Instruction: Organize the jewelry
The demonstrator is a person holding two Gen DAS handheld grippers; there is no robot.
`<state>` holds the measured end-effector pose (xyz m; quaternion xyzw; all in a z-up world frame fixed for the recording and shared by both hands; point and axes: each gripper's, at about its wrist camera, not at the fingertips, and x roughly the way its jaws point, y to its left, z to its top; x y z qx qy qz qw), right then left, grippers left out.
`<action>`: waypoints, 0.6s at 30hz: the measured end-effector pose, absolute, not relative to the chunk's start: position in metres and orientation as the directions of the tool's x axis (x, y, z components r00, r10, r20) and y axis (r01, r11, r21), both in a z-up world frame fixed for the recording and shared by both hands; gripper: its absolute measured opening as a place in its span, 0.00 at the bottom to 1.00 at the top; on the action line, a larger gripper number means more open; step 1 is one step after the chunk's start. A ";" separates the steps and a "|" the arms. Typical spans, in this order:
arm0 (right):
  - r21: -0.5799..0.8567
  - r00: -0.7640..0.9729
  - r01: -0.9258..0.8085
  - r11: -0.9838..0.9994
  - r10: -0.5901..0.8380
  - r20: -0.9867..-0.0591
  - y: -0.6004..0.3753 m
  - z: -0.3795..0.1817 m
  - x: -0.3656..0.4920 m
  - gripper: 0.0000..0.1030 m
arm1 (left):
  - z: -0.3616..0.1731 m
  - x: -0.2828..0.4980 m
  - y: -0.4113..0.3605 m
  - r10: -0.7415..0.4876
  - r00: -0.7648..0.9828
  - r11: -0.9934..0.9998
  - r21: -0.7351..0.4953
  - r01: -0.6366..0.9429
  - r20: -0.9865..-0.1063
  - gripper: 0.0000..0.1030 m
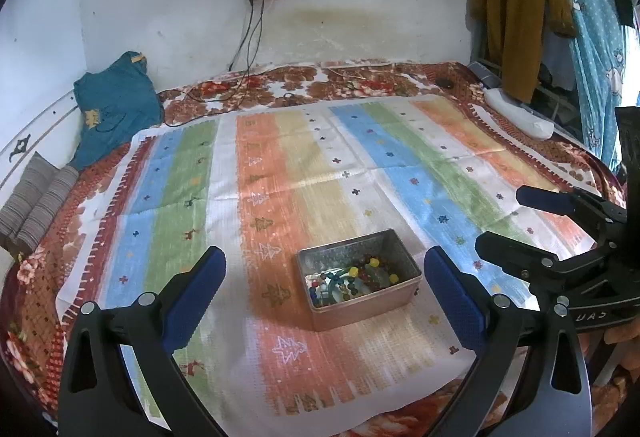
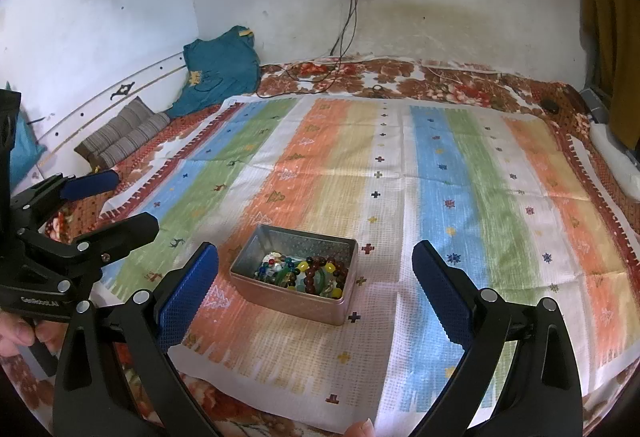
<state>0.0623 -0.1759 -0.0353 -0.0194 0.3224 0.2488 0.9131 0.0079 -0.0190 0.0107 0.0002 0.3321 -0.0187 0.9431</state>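
A small metal tin (image 1: 405, 293) (image 2: 256, 295) sits on the striped cloth near its front edge. It holds beaded jewelry (image 1: 352, 279) (image 2: 308, 271) in mixed colours, with dark brown, yellow, green and blue beads. My left gripper (image 1: 324, 277) is open and empty, held above the cloth with the tin between its blue pads. My right gripper (image 2: 316, 269) is open and empty, also held short of the tin. Each gripper shows in the other's view, the right one (image 1: 520, 217) at the right edge and the left one (image 2: 116, 197) at the left edge.
The striped cloth (image 1: 280, 165) (image 2: 480, 177) covers a floral bedspread (image 1: 320, 77). A blue garment (image 1: 116, 101) and a folded striped cloth (image 1: 36, 197) lie at the far left. Cables (image 1: 248, 37) hang from a wall socket. Clothes (image 1: 520, 5) hang at the right.
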 end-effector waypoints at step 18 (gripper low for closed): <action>0.096 0.684 -0.473 0.876 0.434 -0.587 -0.173 -0.031 0.060 0.95 | 0.018 0.006 -0.020 -0.012 0.804 1.000 0.000 0.014 -0.595 0.95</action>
